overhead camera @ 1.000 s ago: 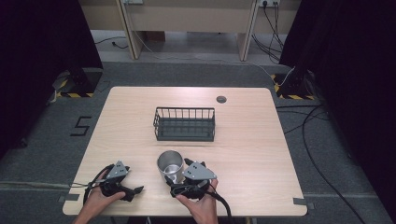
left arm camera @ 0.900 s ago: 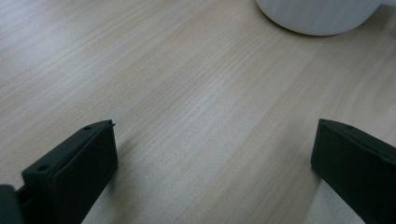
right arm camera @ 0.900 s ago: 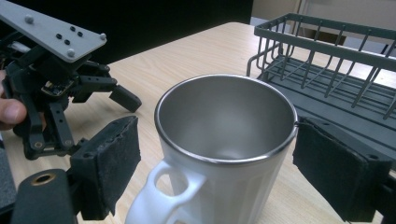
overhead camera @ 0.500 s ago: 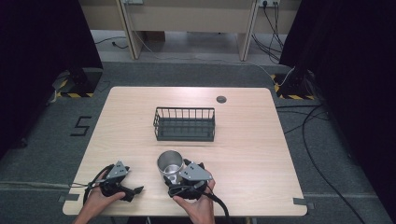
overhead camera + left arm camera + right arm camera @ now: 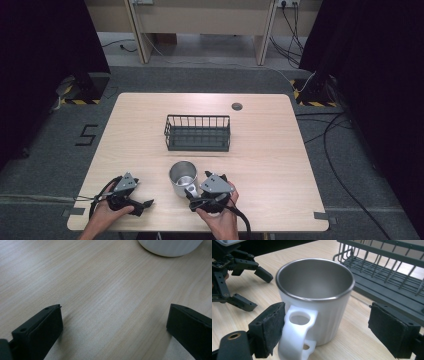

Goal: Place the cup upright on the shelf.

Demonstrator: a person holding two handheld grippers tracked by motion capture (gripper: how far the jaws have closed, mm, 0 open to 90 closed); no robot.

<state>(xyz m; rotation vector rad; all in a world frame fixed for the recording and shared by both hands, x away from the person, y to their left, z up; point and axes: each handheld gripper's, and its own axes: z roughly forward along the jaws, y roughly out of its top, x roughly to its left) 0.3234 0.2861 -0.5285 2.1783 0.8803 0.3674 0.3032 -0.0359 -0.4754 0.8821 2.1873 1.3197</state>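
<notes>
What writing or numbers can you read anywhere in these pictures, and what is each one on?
"5": a dark numeral marked on the grey floor left of the light wooden table.
No text shows on the white ribbed mug with a steel lining, the dark wire basket, or either gripper.

In the left gripper view, the top edge is cutting off the white mug [image 5: 170,246] at the upper right, leaving just a curved strip of its base, and the bottom corners are cropping both black jaws. In the right gripper view, the mug's handle [image 5: 297,340] is running off the bottom edge, the wire basket [image 5: 387,272] is running off the top and right edges, and the left gripper [image 5: 232,272] is being cropped at the upper left. In the high view, the right gripper [image 5: 197,196] is hiding the mug's near side, and the bottom edge is cutting off both forearms.
</notes>
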